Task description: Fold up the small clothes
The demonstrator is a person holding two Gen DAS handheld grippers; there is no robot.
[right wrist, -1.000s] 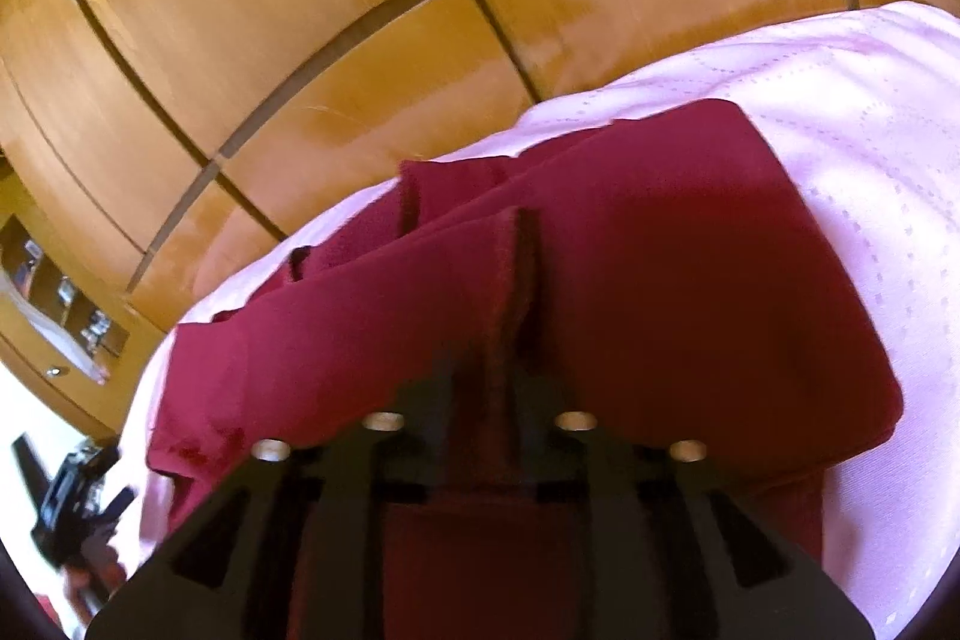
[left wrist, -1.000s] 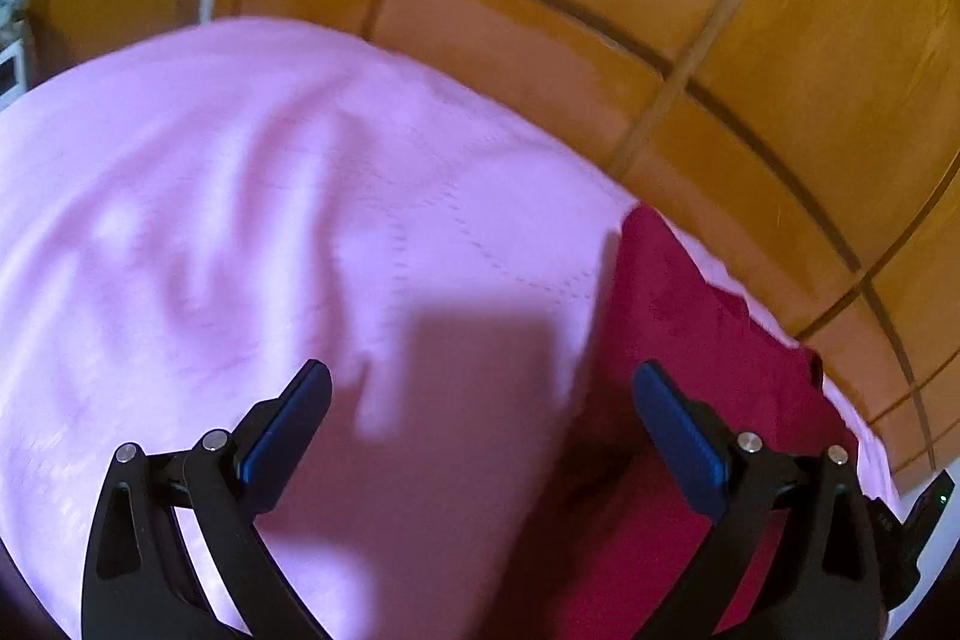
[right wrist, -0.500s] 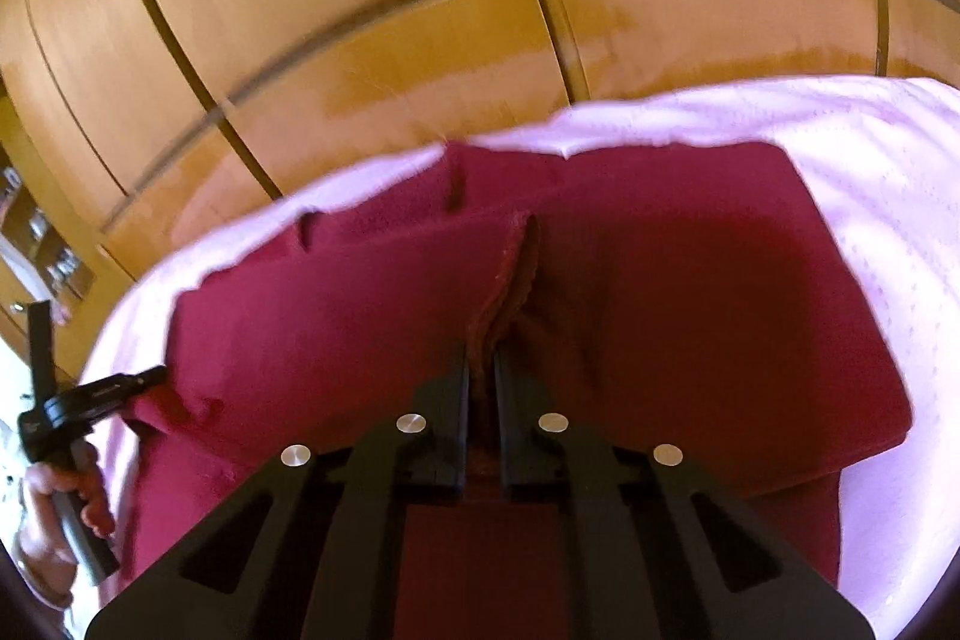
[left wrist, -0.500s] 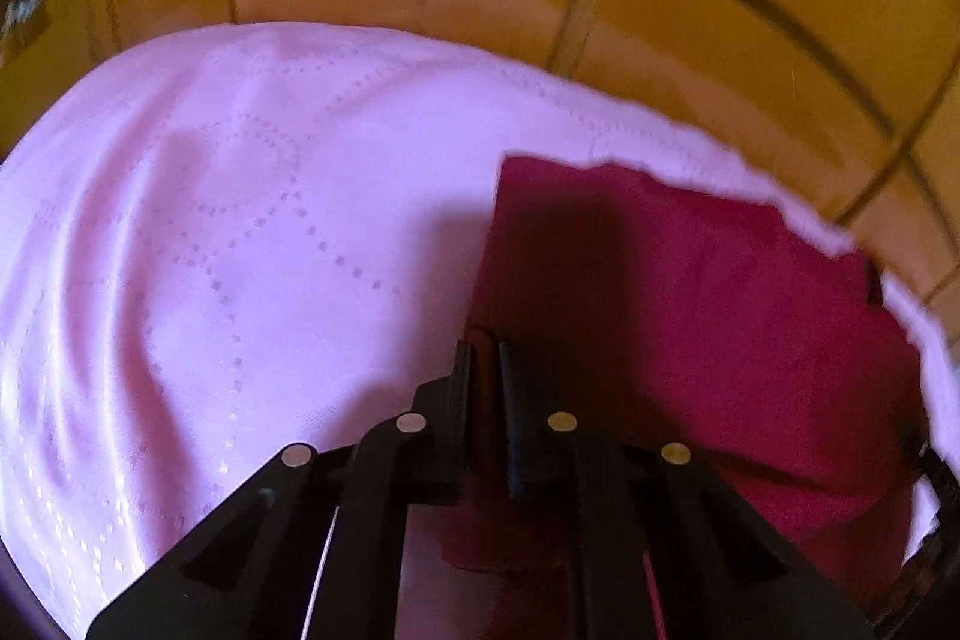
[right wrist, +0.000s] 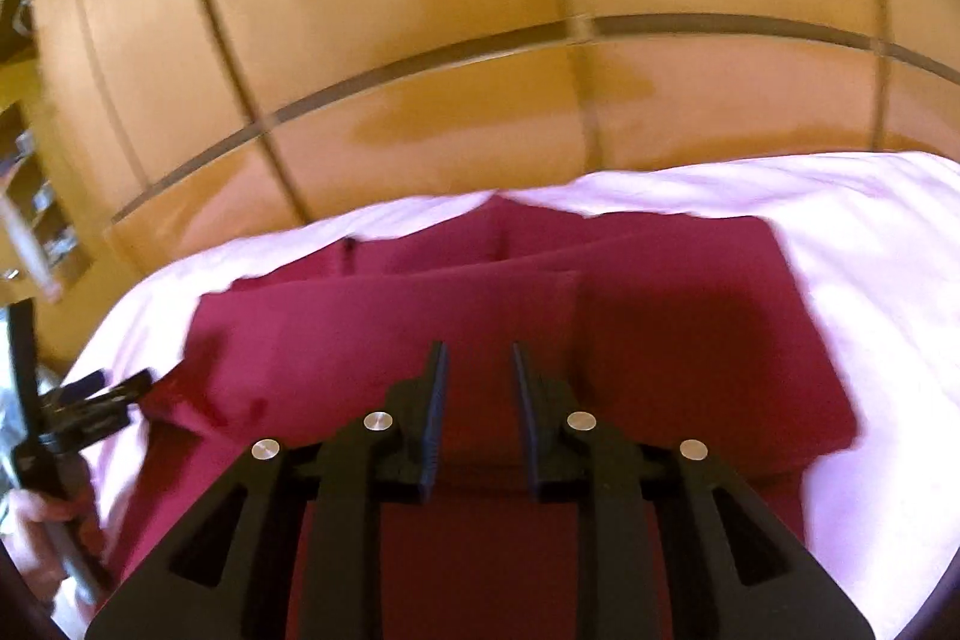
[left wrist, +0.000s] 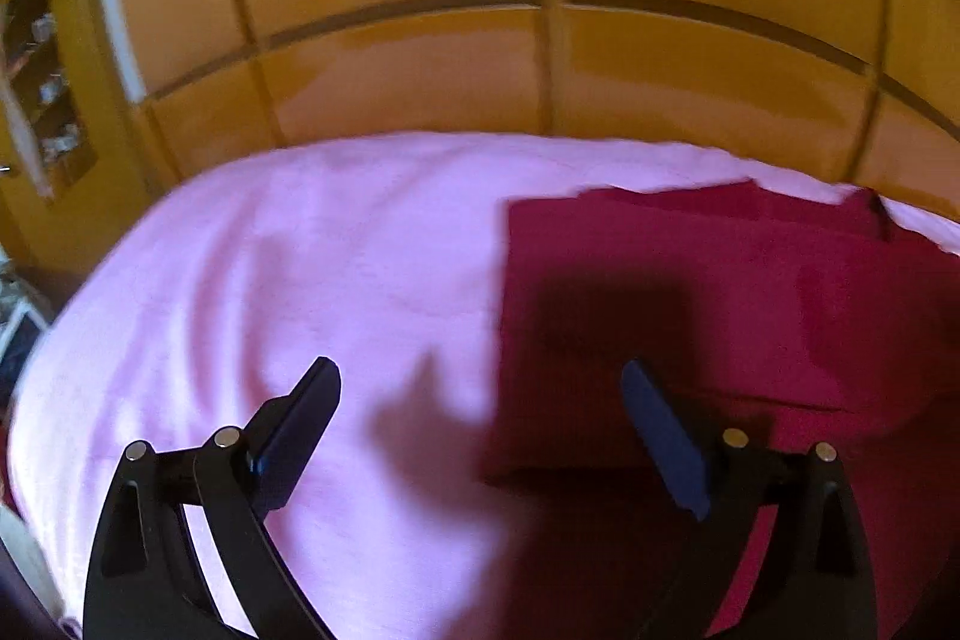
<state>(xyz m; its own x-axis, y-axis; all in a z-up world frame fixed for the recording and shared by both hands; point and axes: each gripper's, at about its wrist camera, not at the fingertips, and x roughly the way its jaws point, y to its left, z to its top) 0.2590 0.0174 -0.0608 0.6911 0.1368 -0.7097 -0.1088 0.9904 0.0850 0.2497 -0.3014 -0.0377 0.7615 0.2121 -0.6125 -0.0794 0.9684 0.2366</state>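
In the left wrist view the left gripper is standing with its jaws spread wide and nothing between them, where half a second ago they were pinched together on the near edge of the dark red garment. One finger is hanging over the pink bedsheet at lower left of the frame, the other over the red cloth at lower right. The garment is lying folded on the sheet, filling the right half of this frame, its left edge running straight down the middle.

In the right wrist view the right gripper is showing a narrow gap between its jaws, and no cloth is sitting in that gap; half a second ago they were shut on a raised ridge of the fabric. That ridge is now gone and the garment is lying flat in layered folds across the centre. The left gripper is showing at the left edge, beside the garment's corner. The wooden wardrobe is filling the upper frame.
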